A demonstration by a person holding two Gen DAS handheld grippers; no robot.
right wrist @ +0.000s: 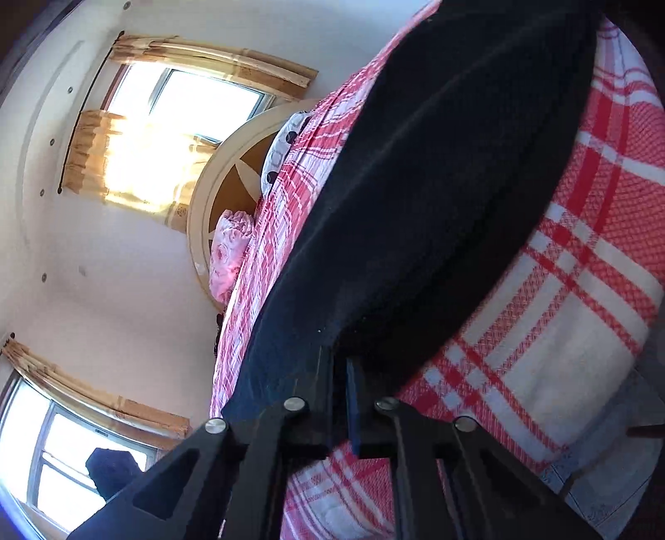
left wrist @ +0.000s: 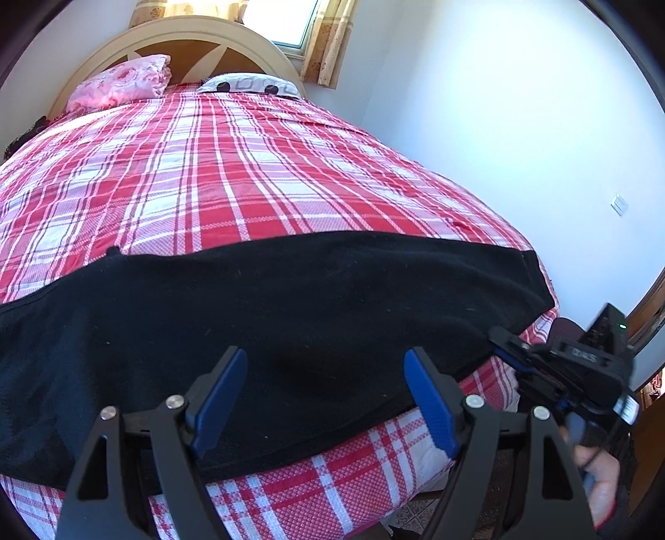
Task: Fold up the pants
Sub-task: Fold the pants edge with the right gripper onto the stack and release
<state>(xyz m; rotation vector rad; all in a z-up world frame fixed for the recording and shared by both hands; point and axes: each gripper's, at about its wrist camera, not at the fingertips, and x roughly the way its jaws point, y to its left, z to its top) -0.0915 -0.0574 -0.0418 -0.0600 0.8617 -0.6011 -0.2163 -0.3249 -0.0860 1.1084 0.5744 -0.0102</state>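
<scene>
Black knit fabric, the pants (left wrist: 266, 315), is laid flat across the near end of a bed covered by a red-and-white plaid cotton sheet (left wrist: 232, 174). One edge of the pants is run close along the near edge of the mattress; the right end is stopped just short of the bed's right corner.

Left gripper (left wrist: 324, 398), black frame with blue pads (left wrist: 220, 398), is held wide open above the near edge of the pants. Nothing is seen between the pads; no contact with the cloth can be confirmed.

Right gripper (right wrist: 341, 398) is closed down on the edge of the pants, with black fabric pinched between the jaws and only a sliver of blue pad (right wrist: 353, 407) left visible. In the left wrist view the right gripper is seen at the right end of the pants, just beside the bed corner, with part of a hand (left wrist: 598, 482) below it.

At the far end, a pink floral pillow (left wrist: 124, 81) and a white pillow with black dots (left wrist: 249, 85) are set against a cream wooden arched headboard (left wrist: 199, 37). Yellow curtains (right wrist: 120, 162) are hung at a bright window behind.
</scene>
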